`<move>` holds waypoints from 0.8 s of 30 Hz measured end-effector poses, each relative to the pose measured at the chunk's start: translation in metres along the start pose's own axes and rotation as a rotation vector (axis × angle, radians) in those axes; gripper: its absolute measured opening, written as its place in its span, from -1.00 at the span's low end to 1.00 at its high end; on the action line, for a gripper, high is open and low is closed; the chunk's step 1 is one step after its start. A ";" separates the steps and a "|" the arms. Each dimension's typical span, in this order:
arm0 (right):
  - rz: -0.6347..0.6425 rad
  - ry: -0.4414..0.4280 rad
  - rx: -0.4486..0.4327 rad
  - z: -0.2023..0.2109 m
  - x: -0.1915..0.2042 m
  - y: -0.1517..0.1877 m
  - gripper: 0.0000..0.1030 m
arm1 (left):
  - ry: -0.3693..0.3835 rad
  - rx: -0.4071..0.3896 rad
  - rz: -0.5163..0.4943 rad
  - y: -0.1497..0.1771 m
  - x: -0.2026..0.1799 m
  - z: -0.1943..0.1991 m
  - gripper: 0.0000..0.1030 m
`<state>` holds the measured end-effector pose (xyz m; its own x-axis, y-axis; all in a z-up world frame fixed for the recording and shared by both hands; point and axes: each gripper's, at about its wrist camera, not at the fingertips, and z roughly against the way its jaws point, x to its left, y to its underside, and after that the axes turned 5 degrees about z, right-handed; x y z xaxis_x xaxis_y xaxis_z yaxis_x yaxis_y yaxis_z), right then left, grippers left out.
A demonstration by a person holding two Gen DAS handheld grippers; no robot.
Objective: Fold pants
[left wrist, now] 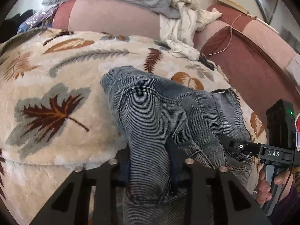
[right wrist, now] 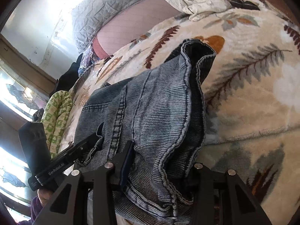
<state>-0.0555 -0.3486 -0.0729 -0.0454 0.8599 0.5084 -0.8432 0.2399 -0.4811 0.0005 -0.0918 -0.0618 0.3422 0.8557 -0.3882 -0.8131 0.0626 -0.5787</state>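
pants: we see the blue-grey denim bunched on the leaf-print blanket of the bed, centre frame | left gripper: our jaws are clamped narrow on a fold at 6 o'clock | right gripper: our jaws hold the hem bundle at 6 o'clock | white cloth: crumpled at 1 o'clock

left gripper: black, silver screws | right gripper: black, "DAS" label | sleeve: purple

Faded blue ribbed-denim pants — bunched, partly folded (hem opening gaping) — lie on the leaf-print blanket.
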 end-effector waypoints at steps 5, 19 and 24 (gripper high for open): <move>0.032 0.016 -0.027 0.005 0.011 -0.001 -0.20 | -0.004 -0.033 -0.074 -0.003 -0.010 0.009 -0.50; 0.110 -0.028 -0.117 0.009 0.065 -0.012 -0.33 | -0.024 -0.187 -0.034 -0.027 0.014 0.060 -0.54; 0.125 -0.056 -0.160 0.004 0.089 -0.022 -0.33 | -0.060 -0.250 -0.014 -0.033 0.030 0.081 -0.54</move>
<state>-0.0429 -0.2791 -0.0147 -0.1776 0.8623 0.4742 -0.7336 0.2052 -0.6479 -0.0003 -0.0271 0.0037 0.3184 0.8848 -0.3403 -0.6645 -0.0477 -0.7457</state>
